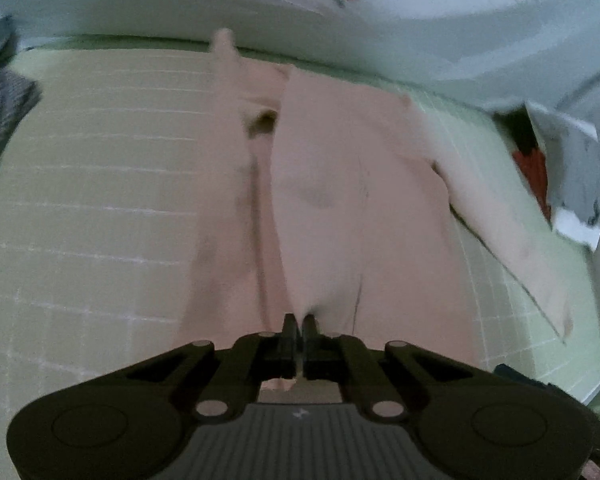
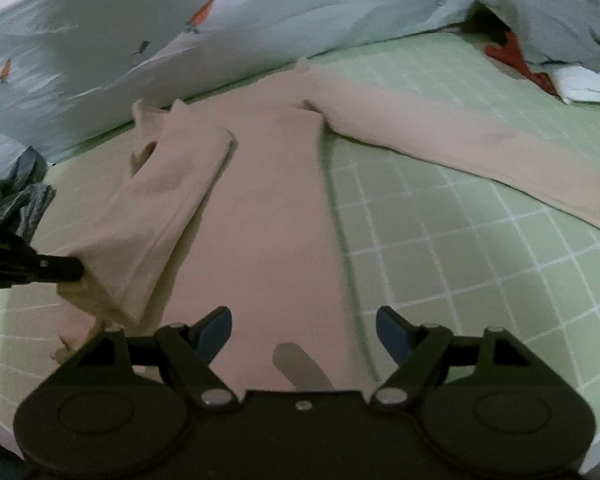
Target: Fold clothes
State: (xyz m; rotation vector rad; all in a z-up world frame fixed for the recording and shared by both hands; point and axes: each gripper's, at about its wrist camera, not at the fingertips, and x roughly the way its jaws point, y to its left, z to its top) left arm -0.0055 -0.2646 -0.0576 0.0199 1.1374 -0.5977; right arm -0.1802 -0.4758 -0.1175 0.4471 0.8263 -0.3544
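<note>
Pointing steeply down at the bed, our left gripper (image 1: pixel 299 322) has its jaws pressed together on a pinch of the shirt (image 1: pixel 340 200), right at the near hem. From the right wrist view we see that same gripper (image 2: pixel 76 270) coming in from the left, its tip at the end of the folded sleeve (image 2: pixel 160 208).

Our right gripper (image 2: pixel 304 330) also tilts downward over the shirt's (image 2: pixel 268 220) near end. Its jaws stand wide apart with the blue pads (image 2: pixel 216 328) on either side of the cloth, touching nothing we can make out; the fabric lies flat beneath and between them.

We see the pink, long-sleeved shirt spread on the green checked sheet (image 2: pixel 460 260), its long axis running from near to far, with the hem at our grippers and the collar end at the far side. One sleeve is folded across the body on the left; the other sleeve (image 2: pixel 480 152) stretches out to the right, lying flat on the sheet.

A pale printed quilt (image 2: pixel 100 40) is bunched along the far edge, and grey cloth (image 2: pixel 20 196) lies at the left.
</note>
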